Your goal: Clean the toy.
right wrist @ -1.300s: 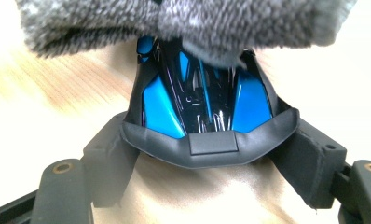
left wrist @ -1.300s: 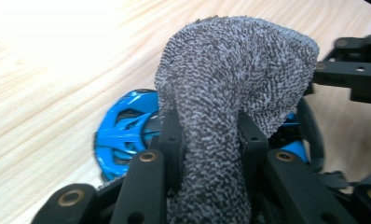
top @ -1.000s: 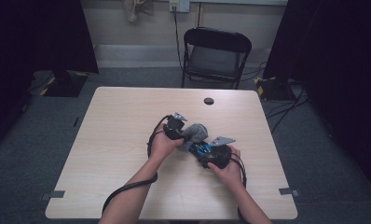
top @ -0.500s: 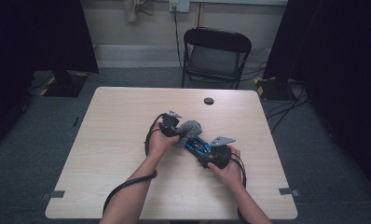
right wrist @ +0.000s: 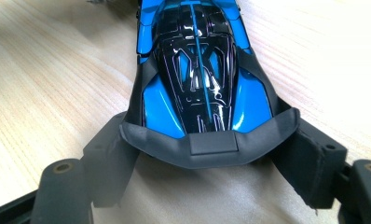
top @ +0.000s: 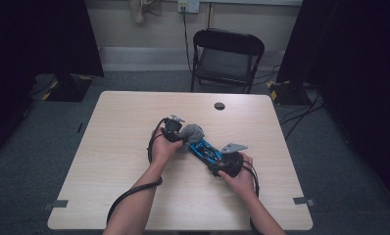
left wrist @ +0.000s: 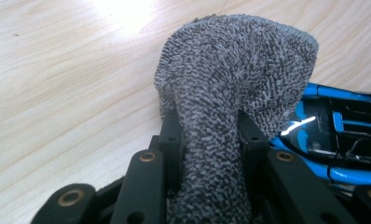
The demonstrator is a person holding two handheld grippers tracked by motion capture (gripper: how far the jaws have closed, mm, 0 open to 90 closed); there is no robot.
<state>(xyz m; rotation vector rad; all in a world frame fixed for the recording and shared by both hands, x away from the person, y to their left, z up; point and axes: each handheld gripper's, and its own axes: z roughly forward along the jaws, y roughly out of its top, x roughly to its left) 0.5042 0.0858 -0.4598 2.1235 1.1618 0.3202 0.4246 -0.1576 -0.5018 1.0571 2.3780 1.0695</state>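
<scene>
A blue and black toy car (right wrist: 197,79) lies on the wooden table (top: 109,161), its rear end between the jaws of my right gripper (right wrist: 209,149), which is shut on it. In the high view the car (top: 205,151) points up-left from the right gripper (top: 215,157). My left gripper (left wrist: 211,126) is shut on a grey terry cloth (left wrist: 235,84) that bulges out past the jaws. The cloth (top: 190,133) rests against the car's far end (left wrist: 342,135), with the left gripper (top: 183,138) just left of it.
A small black round disc (top: 219,105) lies near the table's far edge. A black folding chair (top: 227,58) stands behind the table. Cables trail from both grippers across the tabletop toward the near edge.
My left gripper has slid the cloth to the left along the car toward its far end, uncovering more of the blue body. The right gripper and car have stayed put.
</scene>
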